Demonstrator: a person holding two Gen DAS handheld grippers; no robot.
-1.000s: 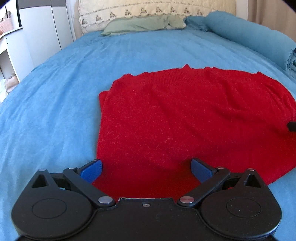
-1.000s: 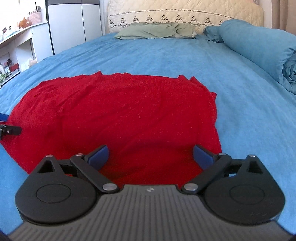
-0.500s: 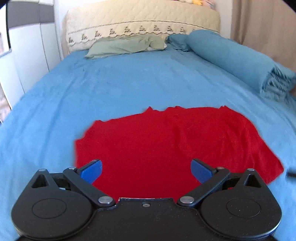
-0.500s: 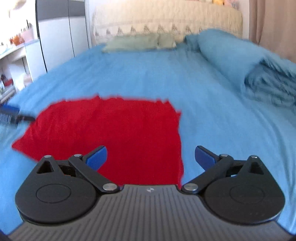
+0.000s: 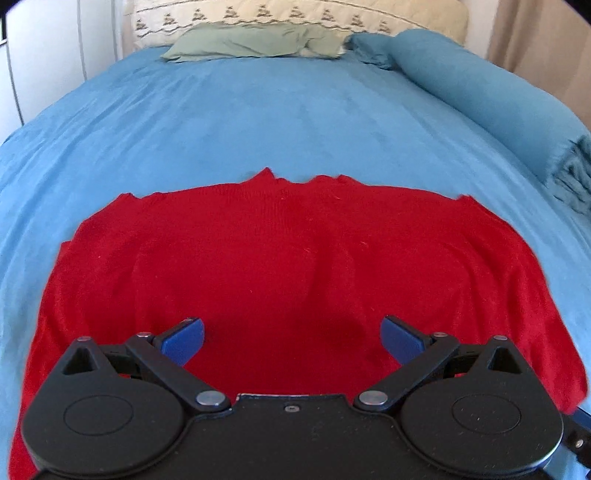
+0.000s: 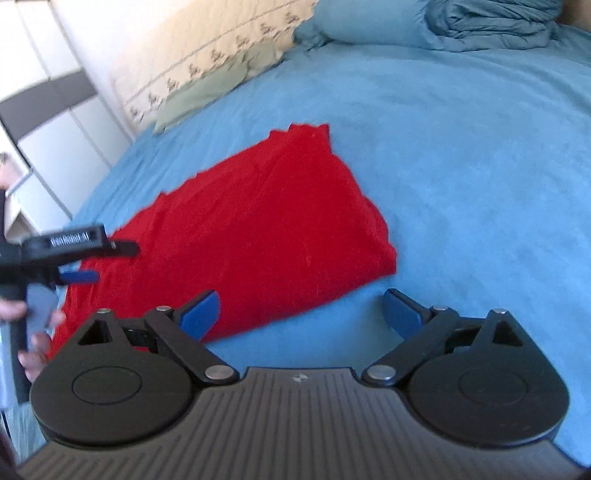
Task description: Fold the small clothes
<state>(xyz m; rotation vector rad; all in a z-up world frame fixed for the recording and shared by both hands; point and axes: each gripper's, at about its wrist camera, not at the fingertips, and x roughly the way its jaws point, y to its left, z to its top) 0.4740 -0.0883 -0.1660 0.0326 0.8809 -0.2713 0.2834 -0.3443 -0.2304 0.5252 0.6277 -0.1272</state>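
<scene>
A red knit garment (image 5: 288, 266) lies flat and folded on the blue bed cover; it also shows in the right wrist view (image 6: 258, 229). My left gripper (image 5: 291, 338) is open and empty, held above the garment's near edge. My right gripper (image 6: 301, 312) is open and empty, above the bed just off the garment's near right corner. In the right wrist view the left gripper (image 6: 79, 264) shows at the left, held in a hand over the garment's left end.
The blue bed cover (image 5: 258, 122) spreads all around. A green pillow (image 5: 255, 44) and a quilted headboard (image 5: 295, 14) are at the far end. A rolled blue duvet (image 5: 480, 96) lies along the right side. White cabinets (image 6: 55, 136) stand left of the bed.
Both grippers have pulled back from the garment and stayed open. The right gripper has swung right and tilted, so the garment now lies to its left.
</scene>
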